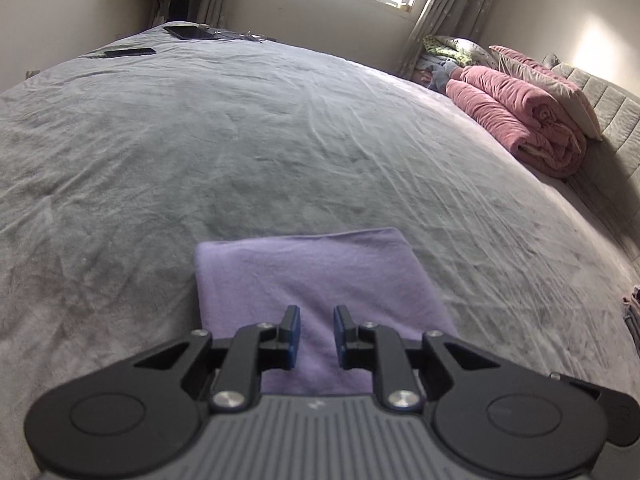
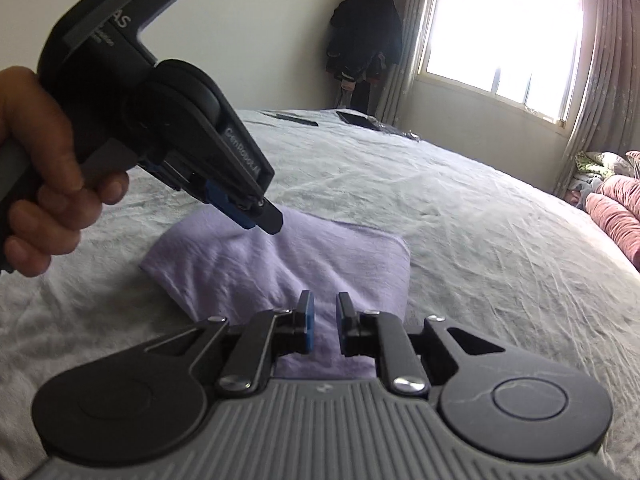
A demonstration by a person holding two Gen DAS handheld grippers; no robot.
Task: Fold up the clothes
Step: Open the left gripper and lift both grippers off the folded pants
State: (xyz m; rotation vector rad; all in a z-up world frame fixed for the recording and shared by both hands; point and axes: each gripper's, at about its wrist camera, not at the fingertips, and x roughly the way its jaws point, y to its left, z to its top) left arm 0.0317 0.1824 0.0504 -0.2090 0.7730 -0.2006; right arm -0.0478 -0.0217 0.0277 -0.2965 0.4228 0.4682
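Note:
A lilac garment [image 1: 316, 276] lies folded into a neat rectangle on the grey bedspread [image 1: 240, 140]. My left gripper [image 1: 317, 322] hovers over its near edge, open, with nothing between the blue pads. The right wrist view shows the same lilac garment [image 2: 280, 264] from the other side. My right gripper [image 2: 325, 312] is open above its near edge and holds nothing. The left gripper [image 2: 264, 220], held by a hand [image 2: 44, 184], also appears there, tilted down over the garment's far left corner without touching it.
Rolled pink blankets [image 1: 520, 120] and pillows lie along the padded headboard [image 1: 612, 120] on the right. A tablet [image 1: 192, 33] and a dark flat object [image 1: 128, 53] rest at the bed's far edge. Dark clothes [image 2: 366, 28] hang in the corner beside the window [image 2: 500, 36].

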